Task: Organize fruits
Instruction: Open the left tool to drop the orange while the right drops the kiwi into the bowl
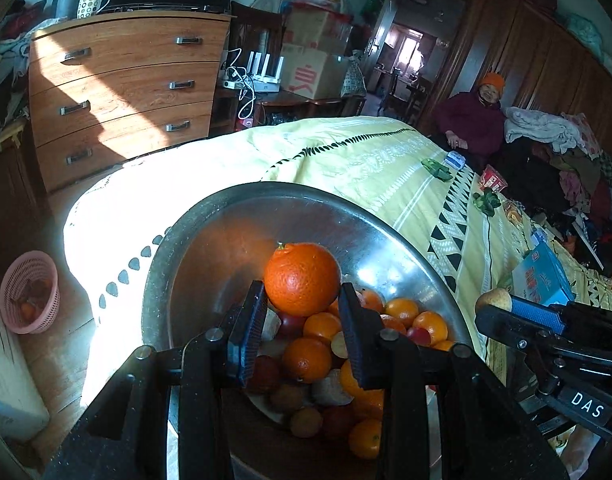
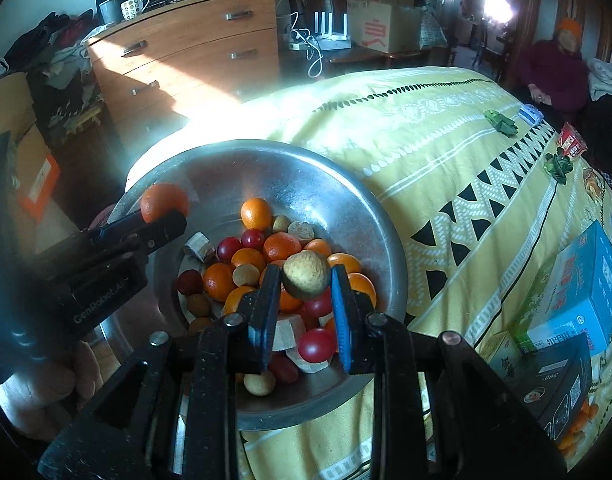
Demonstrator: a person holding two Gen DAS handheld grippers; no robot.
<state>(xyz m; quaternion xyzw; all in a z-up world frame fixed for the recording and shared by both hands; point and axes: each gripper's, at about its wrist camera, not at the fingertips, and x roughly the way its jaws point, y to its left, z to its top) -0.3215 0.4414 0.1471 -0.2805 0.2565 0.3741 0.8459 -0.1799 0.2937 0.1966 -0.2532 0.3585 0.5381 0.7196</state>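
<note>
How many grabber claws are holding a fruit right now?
2. The left gripper pinches a big orange; the right gripper pinches a small tan fruit, both above the metal bowl.

Bowl (image 2: 345, 184): bare silver metal, dull sheen. Fruit inside: mixed orange, dark red and tan-brown. Orange (image 1: 302, 278) in left gripper (image 1: 302, 312): deep orange, pebbled skin. Fruit (image 2: 306, 274) in right gripper (image 2: 304, 292): pale tan, speckled. Gripper frames black, pads blue. Bedspread (image 2: 445, 128): pale yellow, white stripes, rows of black triangles. Dresser (image 1: 122, 92): orange-brown wood grain. Basket (image 1: 30, 292) on floor: pink mesh. Box (image 2: 581, 292): light blue.
</note>
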